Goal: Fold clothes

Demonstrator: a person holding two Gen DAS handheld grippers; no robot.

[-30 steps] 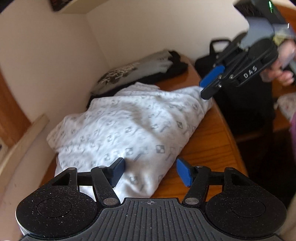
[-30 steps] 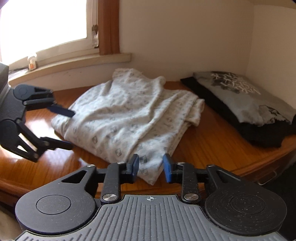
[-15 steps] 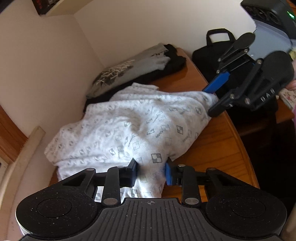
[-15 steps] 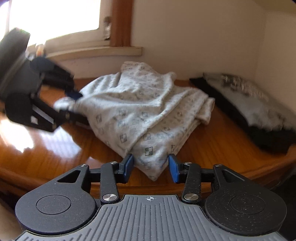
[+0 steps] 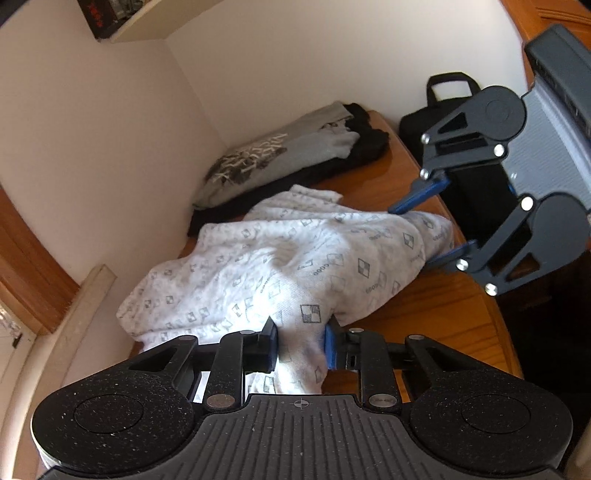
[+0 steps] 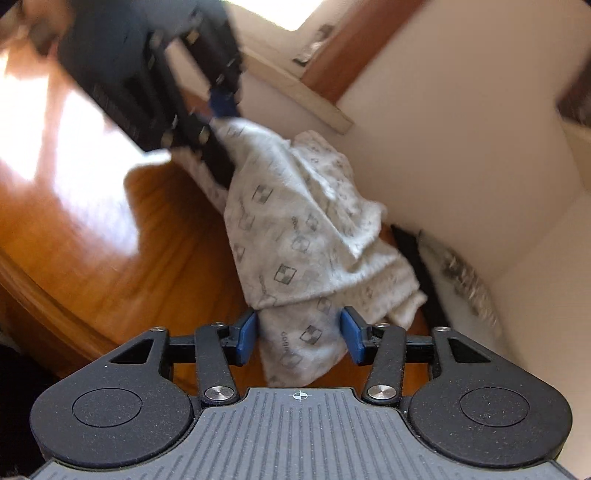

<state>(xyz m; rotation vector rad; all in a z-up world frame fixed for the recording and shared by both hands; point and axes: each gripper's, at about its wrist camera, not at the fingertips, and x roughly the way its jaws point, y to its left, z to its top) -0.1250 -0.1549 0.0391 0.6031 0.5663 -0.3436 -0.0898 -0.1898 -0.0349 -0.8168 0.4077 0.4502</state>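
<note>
The left tongs (image 5: 301,345) point forward and somewhat downward, their jaws having just closed, and the blue pads (image 5: 330,349) pinch a bunch of white patterned cloth (image 5: 295,266) tight between them. The right tongs (image 6: 299,334) are rolled to one side and tilted downward, jaws just closing around a fold of the same cloth, the pads (image 6: 245,336) at or barely off its sides.

Daylight from a window (image 6: 306,11) blows out the top of my right wrist view and throws hard glare across the wooden table (image 6: 74,122). That view smears with motion blur. My left wrist view stays sharp, evenly lit, with fisheye bending at the walls.
</note>
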